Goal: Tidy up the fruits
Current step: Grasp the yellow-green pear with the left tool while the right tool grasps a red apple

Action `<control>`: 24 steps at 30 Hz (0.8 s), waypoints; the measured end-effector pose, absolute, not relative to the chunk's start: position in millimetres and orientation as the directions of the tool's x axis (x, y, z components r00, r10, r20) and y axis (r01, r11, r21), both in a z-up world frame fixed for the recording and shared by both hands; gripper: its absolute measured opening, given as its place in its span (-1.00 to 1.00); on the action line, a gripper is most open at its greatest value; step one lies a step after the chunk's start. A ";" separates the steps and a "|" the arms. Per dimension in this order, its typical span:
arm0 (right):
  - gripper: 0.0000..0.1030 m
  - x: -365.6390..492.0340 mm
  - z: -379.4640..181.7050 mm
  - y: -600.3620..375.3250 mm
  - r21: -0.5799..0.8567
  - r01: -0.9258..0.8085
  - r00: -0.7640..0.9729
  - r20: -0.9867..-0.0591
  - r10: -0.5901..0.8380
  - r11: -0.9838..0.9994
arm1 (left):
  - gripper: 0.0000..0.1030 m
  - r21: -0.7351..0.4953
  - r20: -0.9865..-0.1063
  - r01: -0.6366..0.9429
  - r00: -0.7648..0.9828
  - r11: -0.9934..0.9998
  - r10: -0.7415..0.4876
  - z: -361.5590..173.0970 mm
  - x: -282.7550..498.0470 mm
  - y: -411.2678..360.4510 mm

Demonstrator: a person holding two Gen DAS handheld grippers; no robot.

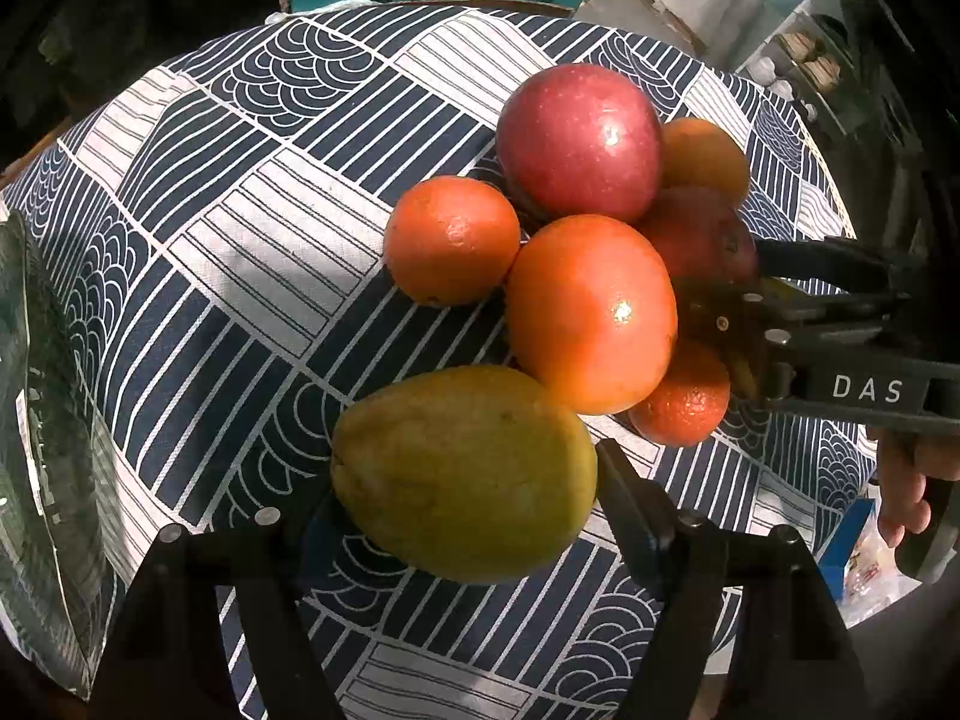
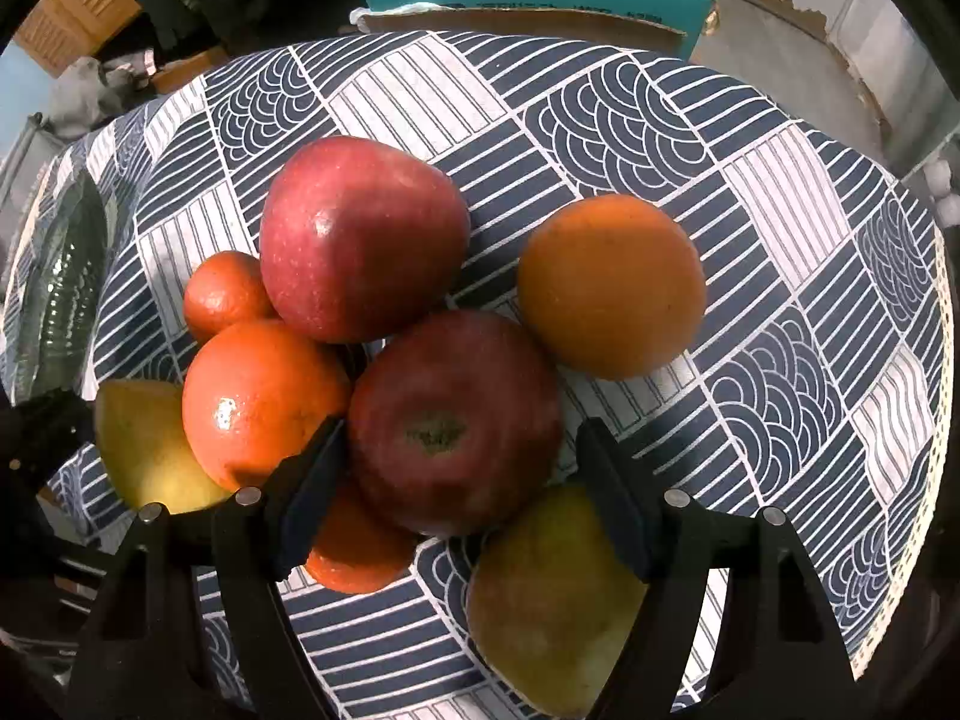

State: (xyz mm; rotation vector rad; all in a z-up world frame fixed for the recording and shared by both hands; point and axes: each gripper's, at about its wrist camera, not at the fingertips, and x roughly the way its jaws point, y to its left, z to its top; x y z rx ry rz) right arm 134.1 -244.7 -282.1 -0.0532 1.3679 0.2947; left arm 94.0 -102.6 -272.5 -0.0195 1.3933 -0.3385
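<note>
Two claws down over the fruit pile, a mango and an apple lined up!

On the patterned tablecloth (image 1: 252, 252) the fruit sits bunched together. The left gripper (image 1: 465, 480) straddles the yellow-green mango (image 1: 444, 498) at six o'clock of the pile. One pad meets its flank and the other is hidden, so I cannot tell if it is clamped. The right gripper (image 2: 462, 426) brackets the near apple (image 2: 456, 396), jaws apart, with a sliver of cloth showing at three o'clock. The second apple (image 2: 360, 240) touches it at eleven o'clock, and the lone orange (image 2: 612, 288) lies at two.
</note>
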 end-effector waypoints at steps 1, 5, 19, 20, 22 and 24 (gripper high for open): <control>0.49 134.3 -282.1 -244.5 0.136 -0.237 0.171 -0.969 0.179 0.962 | 0.50 -0.215 -0.959 0.222 0.137 0.951 -0.248 -272.4 94.0 -102.2; 0.39 133.7 -280.0 -244.0 0.141 -0.243 0.175 -0.967 0.186 0.960 | 0.50 -0.211 -0.958 0.221 0.145 0.952 -0.246 -272.6 93.3 -102.6; 0.38 99.4 -254.5 -237.3 0.079 -0.246 0.325 -0.932 0.159 0.966 | 0.49 -0.137 -0.945 0.198 0.268 0.970 -0.188 -244.5 78.0 -84.7; 0.38 97.3 -253.6 -238.1 0.079 -0.244 0.330 -0.930 0.160 0.966 | 0.49 -0.133 -0.943 0.199 0.276 0.971 -0.186 -242.1 77.0 -83.9; 0.38 93.3 -251.0 -241.2 0.068 -0.243 0.346 -0.926 0.152 0.968 | 0.49 -0.120 -0.938 0.197 0.299 0.973 -0.177 -234.3 74.3 -80.7; 0.38 90.0 -248.0 -243.4 0.051 -0.236 0.367 -0.920 0.138 0.970 | 0.49 -0.113 -0.933 0.193 0.315 0.975 -0.171 -228.2 72.5 -77.8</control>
